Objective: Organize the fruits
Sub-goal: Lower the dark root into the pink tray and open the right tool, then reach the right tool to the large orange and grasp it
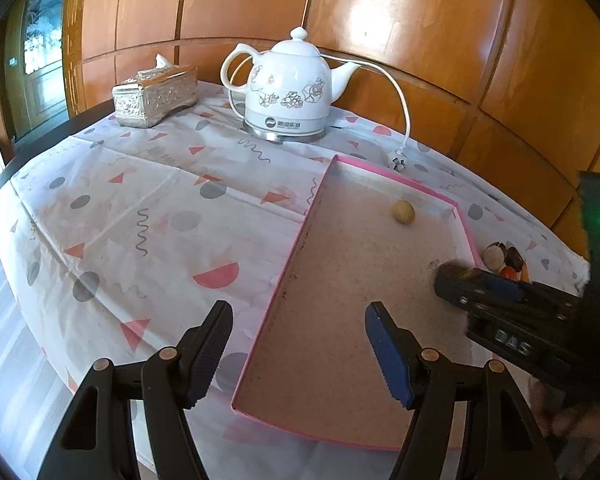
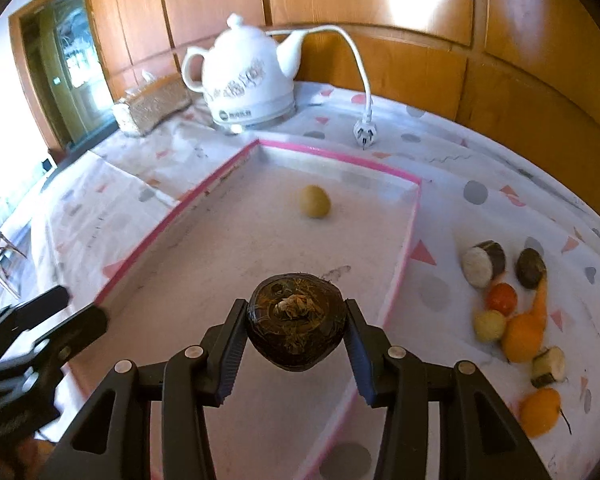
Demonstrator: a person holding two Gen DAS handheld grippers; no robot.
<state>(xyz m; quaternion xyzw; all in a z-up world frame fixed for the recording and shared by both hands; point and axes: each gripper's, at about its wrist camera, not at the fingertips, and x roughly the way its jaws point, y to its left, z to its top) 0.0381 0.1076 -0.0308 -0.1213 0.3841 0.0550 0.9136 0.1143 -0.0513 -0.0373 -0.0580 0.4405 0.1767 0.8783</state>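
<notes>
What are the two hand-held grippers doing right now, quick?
Left hand-held gripper: open, nothing between its fingers, over the pink tray's edge.
Right hand-held gripper: closed on a dark brown water chestnut, above the tray.

Glossy glazed ceramic kettle point(image 1: 288, 84) at 12 o'clock; varnished wood panelling point(image 1: 420, 20); matt printed cloth point(image 1: 140, 208); rough, fibrous brown fruit point(image 2: 296, 322); embossed metallic tissue box point(image 1: 154, 96); matt pink-rimmed tray point(image 1: 296, 256)
</notes>
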